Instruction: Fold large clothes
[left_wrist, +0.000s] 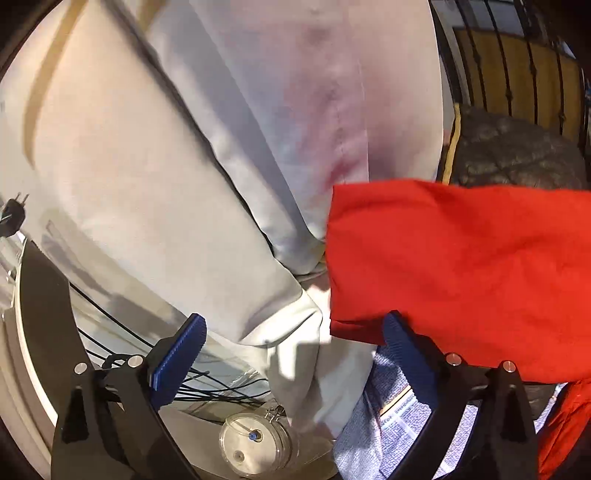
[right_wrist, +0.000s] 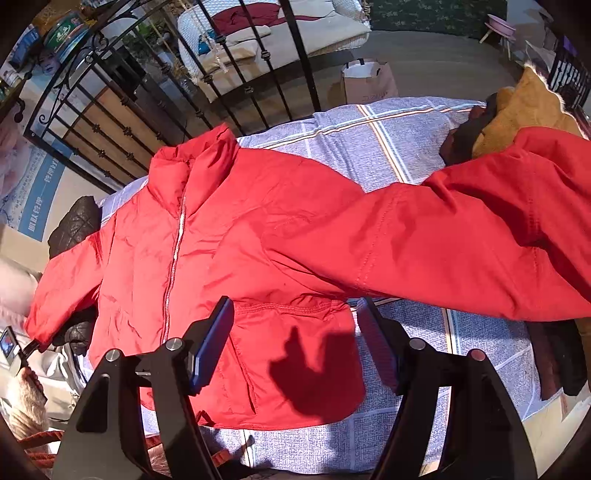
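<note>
A red puffer jacket (right_wrist: 229, 266) lies front up, zipped, on a blue checked bedspread (right_wrist: 373, 144), collar toward the far left. Its right sleeve (right_wrist: 461, 236) stretches out to the right; its left sleeve (right_wrist: 62, 280) hangs over the bed's left side. My right gripper (right_wrist: 295, 350) is open above the jacket's hem, holding nothing. In the left wrist view my left gripper (left_wrist: 291, 354) is open, its right finger just under the edge of a red sleeve (left_wrist: 461, 266). Pale grey cloth (left_wrist: 147, 177) fills the view beyond it.
A black iron railing (right_wrist: 221, 74) stands behind the bed. A dark quilted garment (right_wrist: 77, 225) lies at the bed's left edge and a mustard cushion (right_wrist: 517, 110) at the far right. A clear plastic jar (left_wrist: 255, 443) and black cables (left_wrist: 207, 380) lie below my left gripper.
</note>
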